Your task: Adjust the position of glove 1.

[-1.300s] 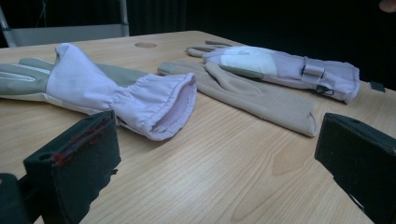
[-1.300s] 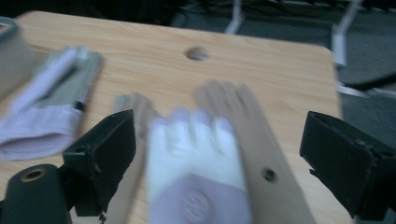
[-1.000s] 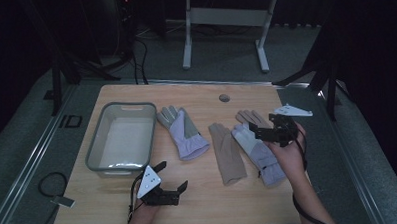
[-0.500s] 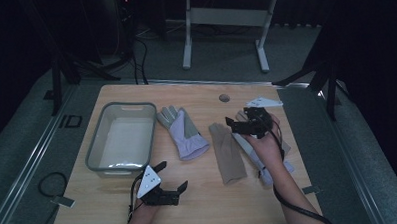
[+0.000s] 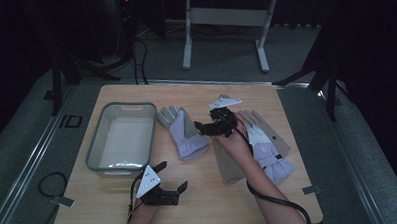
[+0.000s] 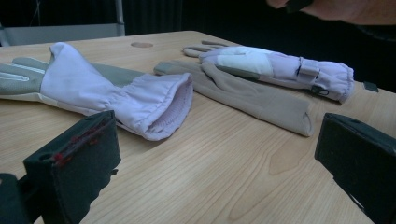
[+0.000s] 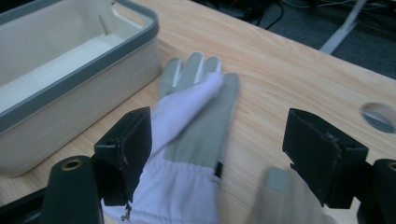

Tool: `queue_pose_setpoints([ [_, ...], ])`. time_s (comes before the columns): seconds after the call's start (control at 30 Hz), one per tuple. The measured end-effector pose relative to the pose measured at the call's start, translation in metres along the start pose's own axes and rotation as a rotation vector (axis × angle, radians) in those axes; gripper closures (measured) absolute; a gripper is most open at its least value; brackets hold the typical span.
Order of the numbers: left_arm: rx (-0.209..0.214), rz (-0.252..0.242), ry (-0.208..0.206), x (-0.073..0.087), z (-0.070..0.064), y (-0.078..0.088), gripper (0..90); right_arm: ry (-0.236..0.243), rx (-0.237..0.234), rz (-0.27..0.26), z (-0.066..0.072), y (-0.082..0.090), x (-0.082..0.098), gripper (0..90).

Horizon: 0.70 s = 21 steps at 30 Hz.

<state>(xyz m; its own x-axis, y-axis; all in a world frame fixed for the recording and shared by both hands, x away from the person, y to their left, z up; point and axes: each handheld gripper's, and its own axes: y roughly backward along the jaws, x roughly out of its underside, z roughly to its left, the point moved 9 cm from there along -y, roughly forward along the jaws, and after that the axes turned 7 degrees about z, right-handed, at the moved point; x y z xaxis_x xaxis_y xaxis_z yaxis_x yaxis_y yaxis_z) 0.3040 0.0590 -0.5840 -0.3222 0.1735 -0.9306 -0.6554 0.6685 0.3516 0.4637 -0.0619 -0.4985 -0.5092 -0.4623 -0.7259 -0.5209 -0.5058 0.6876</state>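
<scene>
Three gloves lie on the wooden table. A lavender-and-grey glove [image 5: 185,135] [image 6: 116,93] [image 7: 196,112] lies beside the bin. A tan glove [image 5: 228,163] [image 6: 252,93] lies in the middle, and a second lavender glove [image 5: 265,144] [image 6: 275,65] is at the right. My right gripper [image 5: 201,129] [image 7: 217,140] hovers just above the first glove's cuff. It is open, its jaws have just been closing a little, and they press on nothing. My left gripper [image 5: 172,175] [image 6: 217,140] rests open near the front edge, pointing at the gloves.
A grey-rimmed white bin [image 5: 95,145] [image 7: 79,70] stands at the table's left. A small round disc [image 6: 141,45] [image 7: 378,116] is set in the tabletop behind the gloves. A metal stand [image 5: 223,16] is on the floor beyond the table.
My right gripper has travelled left from over the right-hand glove, across the tan glove, to the glove by the bin. The left gripper has stayed put.
</scene>
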Motion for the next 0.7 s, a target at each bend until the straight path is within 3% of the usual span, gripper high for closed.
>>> queue_pose_setpoints([
  [0.2,0.0,0.004,-0.006,0.0,0.0,0.0,0.0,0.037,-0.018,0.021,0.012,-0.022,-0.002,27.5],
  [0.37,0.003,0.003,-0.007,0.0,-0.001,0.0,0.0,0.072,-0.033,0.059,0.019,-0.049,0.002,37.4],
  [0.47,0.003,0.003,-0.007,0.0,-0.001,0.0,0.0,0.08,-0.035,0.066,0.02,-0.054,0.003,38.2],
  [0.5,0.005,0.003,-0.008,0.0,-0.001,0.0,0.0,0.077,-0.044,0.095,0.022,-0.066,0.007,41.5],
  [0.7,0.008,0.002,-0.009,0.0,-0.001,0.0,0.0,0.084,-0.03,0.135,0.016,-0.085,0.015,47.9],
])
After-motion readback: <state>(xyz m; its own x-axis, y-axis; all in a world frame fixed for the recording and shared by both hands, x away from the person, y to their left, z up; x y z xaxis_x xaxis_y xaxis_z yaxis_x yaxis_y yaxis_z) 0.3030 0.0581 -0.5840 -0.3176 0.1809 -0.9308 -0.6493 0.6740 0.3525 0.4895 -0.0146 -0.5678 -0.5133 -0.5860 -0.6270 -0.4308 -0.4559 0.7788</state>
